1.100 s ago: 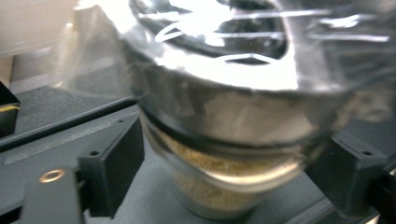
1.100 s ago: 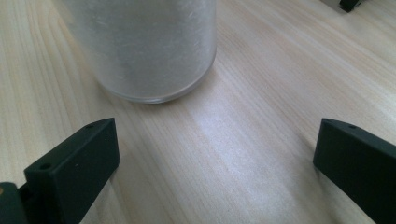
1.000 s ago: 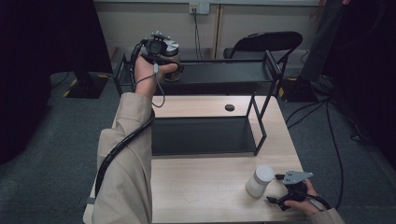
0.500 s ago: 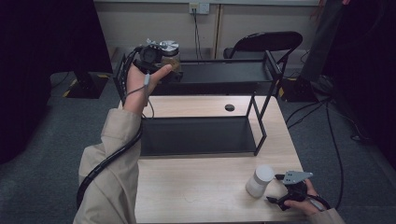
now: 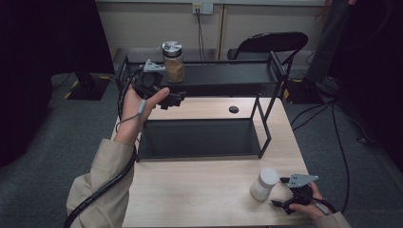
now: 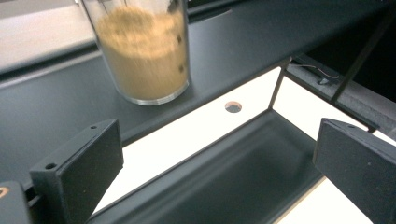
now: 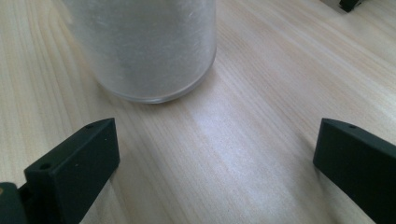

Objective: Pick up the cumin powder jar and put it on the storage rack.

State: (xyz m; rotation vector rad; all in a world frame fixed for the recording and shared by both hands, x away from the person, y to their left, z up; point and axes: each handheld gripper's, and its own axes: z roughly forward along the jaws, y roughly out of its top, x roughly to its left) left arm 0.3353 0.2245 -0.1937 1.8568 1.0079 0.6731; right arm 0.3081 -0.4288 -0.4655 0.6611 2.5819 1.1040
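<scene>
Holding the left tongs (image 5: 177,99) with jaws spread wide and empty, raised just in front of the left end of the black rack's top shelf (image 5: 228,75). Resting the right tongs (image 5: 280,192) on the tabletop (image 5: 199,190) near its front right corner, jaws likewise apart, clamped on nothing. Facing a glass jar (image 5: 173,61) of tan grains with a metal lid, upright at the top shelf's left end, apart from the left tongs. Facing a frosted white jar (image 5: 264,184), upright on the tabletop just beyond the right tongs, untouched.
</scene>
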